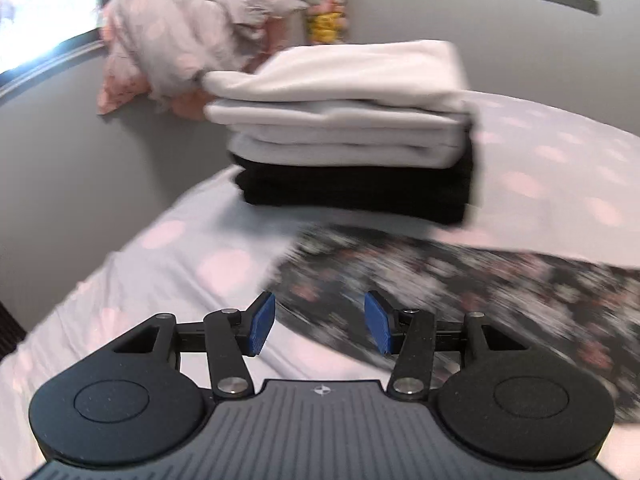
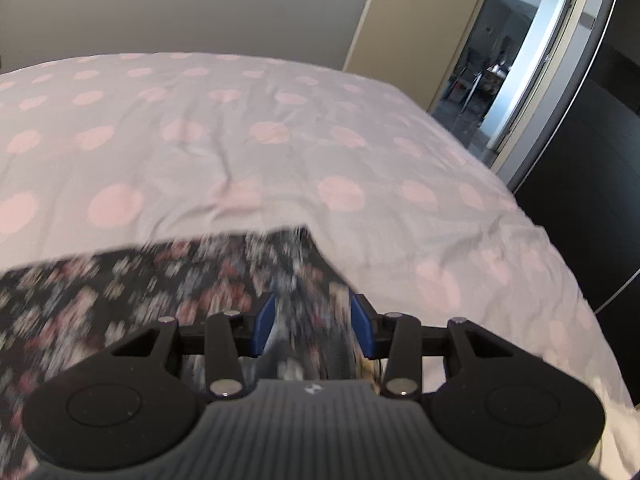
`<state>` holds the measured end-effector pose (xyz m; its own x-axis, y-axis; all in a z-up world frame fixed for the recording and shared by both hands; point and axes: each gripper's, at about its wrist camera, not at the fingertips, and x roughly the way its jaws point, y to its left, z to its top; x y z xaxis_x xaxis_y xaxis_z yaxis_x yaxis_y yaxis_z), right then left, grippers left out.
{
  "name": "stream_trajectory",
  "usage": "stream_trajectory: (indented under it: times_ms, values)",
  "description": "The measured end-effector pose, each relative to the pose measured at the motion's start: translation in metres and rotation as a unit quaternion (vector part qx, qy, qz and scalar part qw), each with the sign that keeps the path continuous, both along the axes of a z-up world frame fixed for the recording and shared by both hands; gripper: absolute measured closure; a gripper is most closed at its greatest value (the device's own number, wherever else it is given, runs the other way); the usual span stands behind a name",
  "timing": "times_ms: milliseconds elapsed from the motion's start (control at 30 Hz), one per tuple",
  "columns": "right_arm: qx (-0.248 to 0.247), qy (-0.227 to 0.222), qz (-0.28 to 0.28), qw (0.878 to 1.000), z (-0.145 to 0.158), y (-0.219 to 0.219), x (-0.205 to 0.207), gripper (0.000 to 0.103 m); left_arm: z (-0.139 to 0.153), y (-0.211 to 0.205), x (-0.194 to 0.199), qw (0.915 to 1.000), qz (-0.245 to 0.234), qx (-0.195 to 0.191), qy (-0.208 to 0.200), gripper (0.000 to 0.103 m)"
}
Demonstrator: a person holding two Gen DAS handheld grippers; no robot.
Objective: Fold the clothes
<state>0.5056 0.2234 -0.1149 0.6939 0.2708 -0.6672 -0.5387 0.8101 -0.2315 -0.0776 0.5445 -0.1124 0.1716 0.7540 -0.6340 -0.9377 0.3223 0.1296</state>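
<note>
- A dark floral-print garment [image 2: 132,280] is lying on the pink-dotted bedsheet [image 2: 280,140], its pattern smeared by motion blur.
- The right gripper [image 2: 314,322] is pinching a bunched fold of that garment between its blue pads.
- The left gripper [image 1: 319,322] is hovering with jaws spread, holding nothing, over the garment's edge [image 1: 460,280].
- A stack of folded white and black clothes [image 1: 348,136] is sitting farther back on the bed.

Both matte black plastic left tongs [image 1: 319,323] and matching right tongs [image 2: 314,326] carry ribbed blue pads [image 1: 262,323] on angular black link arms pinned with silver screws. Each has two round black discs flanking a grey ribbed plate stamped with a small white emblem.
</note>
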Motion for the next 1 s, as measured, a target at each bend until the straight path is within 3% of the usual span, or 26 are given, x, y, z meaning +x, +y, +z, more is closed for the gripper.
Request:
stream_trajectory:
  times_ms: [133,333,467,567,800,833,900,933,967,1000]
  values:
    - [-0.001,0.043,0.016,0.999,0.002,-0.039,-0.041,0.057,0.005,-0.047,0.008,0.9981,-0.052,-0.031,-0.012,0.045]
    - [-0.010,0.146,0.032,0.989,-0.018,-0.091,-0.100,0.055,0.001,-0.108,0.008,0.9930,-0.102,-0.050,-0.031,0.045]
    - [-0.016,0.203,0.044,0.978,-0.032,-0.120,-0.131,0.045,-0.004,-0.129,0.003,0.9908,-0.119,-0.056,-0.030,0.045]
    - [-0.040,0.227,0.059,0.971,-0.041,-0.133,-0.150,0.033,0.000,-0.139,0.003,0.9885,-0.136,-0.056,-0.034,0.045]
    - [-0.128,0.233,0.052,0.963,-0.073,-0.141,-0.170,0.031,-0.006,-0.150,0.006,0.9831,-0.170,-0.061,-0.030,0.044]
    - [-0.136,0.232,0.050,0.962,-0.076,-0.140,-0.170,0.032,-0.008,-0.149,0.006,0.9825,-0.172,-0.066,-0.030,0.044]
    - [-0.148,0.236,0.054,0.959,-0.079,-0.137,-0.170,0.051,-0.010,-0.148,0.006,0.9815,-0.174,-0.073,-0.032,0.044]
    - [-0.159,0.238,0.056,0.956,-0.082,-0.135,-0.171,0.076,-0.010,-0.147,0.005,0.9817,-0.172,-0.074,-0.034,0.044]
    - [-0.170,0.241,0.059,0.954,-0.085,-0.133,-0.172,0.090,-0.010,-0.146,0.003,0.9820,-0.169,-0.075,-0.038,0.044]
    - [-0.175,0.234,0.061,0.954,-0.084,-0.131,-0.174,0.091,-0.010,-0.145,0.001,0.9822,-0.167,-0.077,-0.041,0.044]
